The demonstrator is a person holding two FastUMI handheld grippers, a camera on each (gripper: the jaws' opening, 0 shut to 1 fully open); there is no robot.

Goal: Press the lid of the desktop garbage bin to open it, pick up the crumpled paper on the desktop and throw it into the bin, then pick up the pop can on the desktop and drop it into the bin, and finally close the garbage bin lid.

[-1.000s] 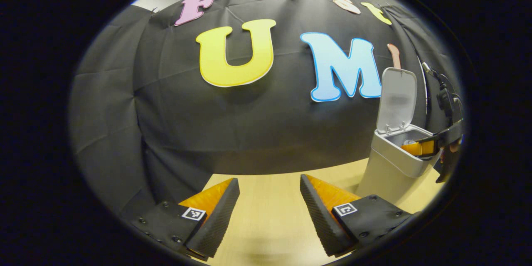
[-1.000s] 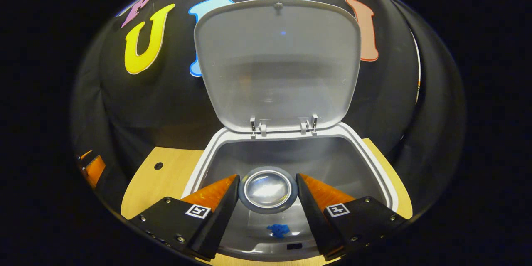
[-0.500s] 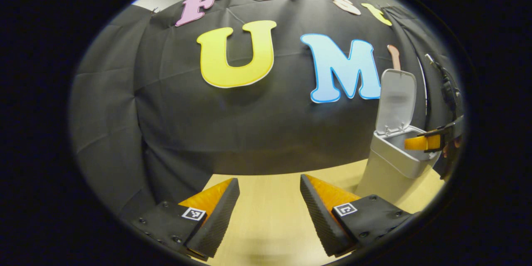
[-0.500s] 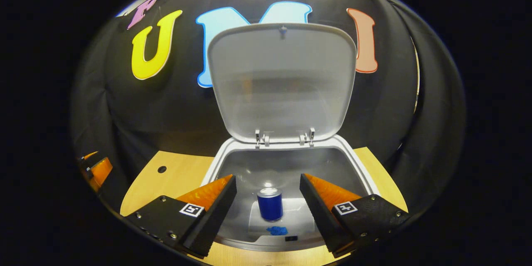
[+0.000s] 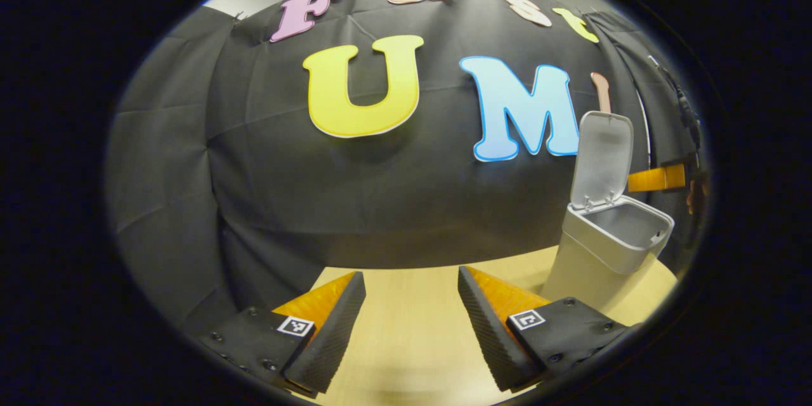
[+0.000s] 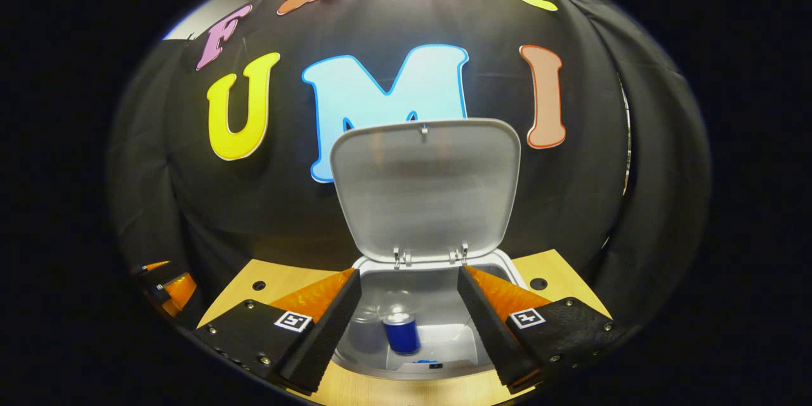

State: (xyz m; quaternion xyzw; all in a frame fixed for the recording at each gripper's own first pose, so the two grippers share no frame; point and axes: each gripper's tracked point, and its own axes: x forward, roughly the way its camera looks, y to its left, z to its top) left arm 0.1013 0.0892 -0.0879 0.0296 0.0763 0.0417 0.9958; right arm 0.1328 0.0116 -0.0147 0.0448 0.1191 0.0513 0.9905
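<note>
— Where are we in this, would you say?

— The pop can (image 6: 401, 333) stands upright at the bottom of the bin (image 6: 438, 365), so I'd judge the dropping is done and only the closing is left. The lid (image 6: 425, 187) stands up on its hinges at the back.

— And the right gripper (image 6: 409, 311)?

— Fingers spread wide above the bin's mouth, holding nothing. To close it, it needs to get above or behind that lid and push it forward and down until it latches, I'd think.

— The left gripper (image 5: 411, 323)?

— Open too, empty, low over the table (image 5: 406, 342), well apart from the bin.

— The crumpled paper?

— Can't make it out. The bin's front wall cuts off part of the bottom; there's a small blue scrap by the can, too small to name.
</note>
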